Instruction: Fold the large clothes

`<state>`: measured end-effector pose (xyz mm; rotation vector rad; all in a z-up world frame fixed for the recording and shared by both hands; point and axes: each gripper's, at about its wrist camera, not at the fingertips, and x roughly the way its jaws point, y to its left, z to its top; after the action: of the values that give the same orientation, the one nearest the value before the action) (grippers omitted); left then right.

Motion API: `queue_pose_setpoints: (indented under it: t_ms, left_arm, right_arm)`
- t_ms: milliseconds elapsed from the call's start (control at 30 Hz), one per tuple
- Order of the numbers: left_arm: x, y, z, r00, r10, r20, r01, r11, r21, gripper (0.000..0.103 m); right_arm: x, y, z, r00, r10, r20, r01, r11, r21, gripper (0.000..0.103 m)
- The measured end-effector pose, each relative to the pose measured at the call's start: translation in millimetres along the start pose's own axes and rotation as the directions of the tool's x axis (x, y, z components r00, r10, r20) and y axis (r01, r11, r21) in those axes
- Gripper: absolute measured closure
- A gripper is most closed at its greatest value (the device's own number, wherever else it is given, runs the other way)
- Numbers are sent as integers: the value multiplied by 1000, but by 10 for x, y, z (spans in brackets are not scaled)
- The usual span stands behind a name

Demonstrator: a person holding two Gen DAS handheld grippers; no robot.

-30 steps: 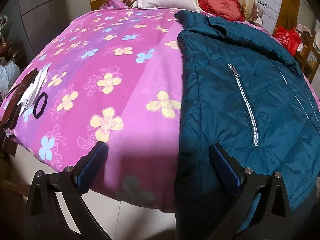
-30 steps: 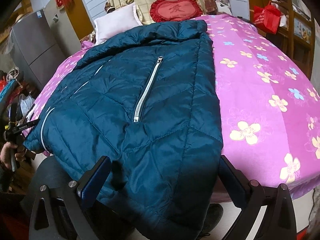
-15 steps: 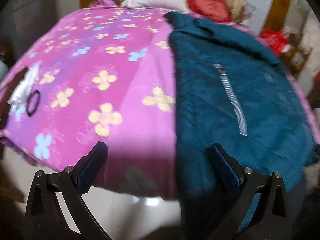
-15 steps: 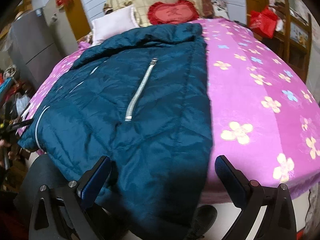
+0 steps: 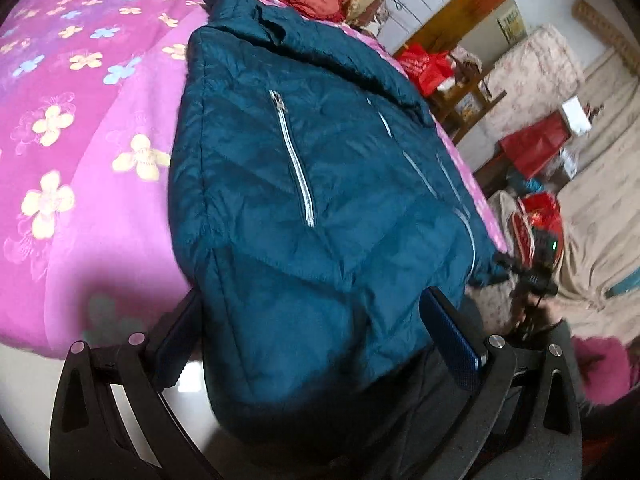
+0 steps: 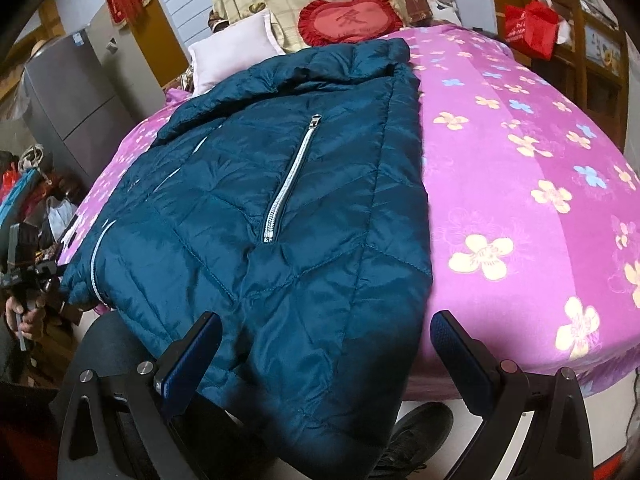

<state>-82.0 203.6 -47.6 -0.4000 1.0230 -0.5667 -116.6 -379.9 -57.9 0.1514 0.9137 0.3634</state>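
A dark teal quilted jacket point(image 5: 304, 184) with silver zippers lies on a bed with a pink flowered cover point(image 5: 80, 128), its hem hanging over the near edge. My left gripper point(image 5: 316, 336) is open, its jaws on either side of the hanging hem. In the right wrist view the same jacket point(image 6: 280, 208) fills the middle. My right gripper point(image 6: 324, 344) is open, jaws either side of the hem near the jacket's right edge. Neither gripper holds the cloth.
A white pillow point(image 6: 236, 52) and a red heart cushion point(image 6: 352, 20) lie at the head of the bed. Red bags point(image 5: 424, 68) and cluttered furniture stand to one side, a grey cabinet point(image 6: 76, 96) to the other. A dark shoe point(image 6: 420, 436) shows below.
My left gripper has swung right, from the bare pink cover to the jacket's hem. My right gripper has shifted slightly toward the jacket's right edge. Both stay open.
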Motion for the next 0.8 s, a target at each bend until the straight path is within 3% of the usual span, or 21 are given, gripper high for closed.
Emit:
queue_pose_setpoints:
  t_ms: [300, 367, 467, 600, 800]
  left_arm:
    - [239, -13, 298, 999, 40, 22, -40, 999, 28, 1]
    - [219, 17, 281, 1000, 6, 18, -7, 1000, 21, 1]
    - [179, -74, 110, 997, -66, -48, 71, 992, 107, 1]
    - [116, -156, -68, 991, -102, -87, 117, 977, 180, 1]
    - [178, -83, 132, 999, -28, -23, 31, 994, 108, 1]
  right_arm:
    - [27, 35, 24, 1000, -23, -3, 23, 1000, -11, 0]
    - [29, 25, 29, 1000, -22, -3, 22, 1000, -10, 0]
    - [30, 30, 26, 1000, -19, -3, 19, 1000, -11, 0]
    - [36, 37, 29, 1000, -19, -3, 19, 1000, -16, 0]
    - [6, 10, 32, 998, 43, -35, -43, 999, -22, 0]
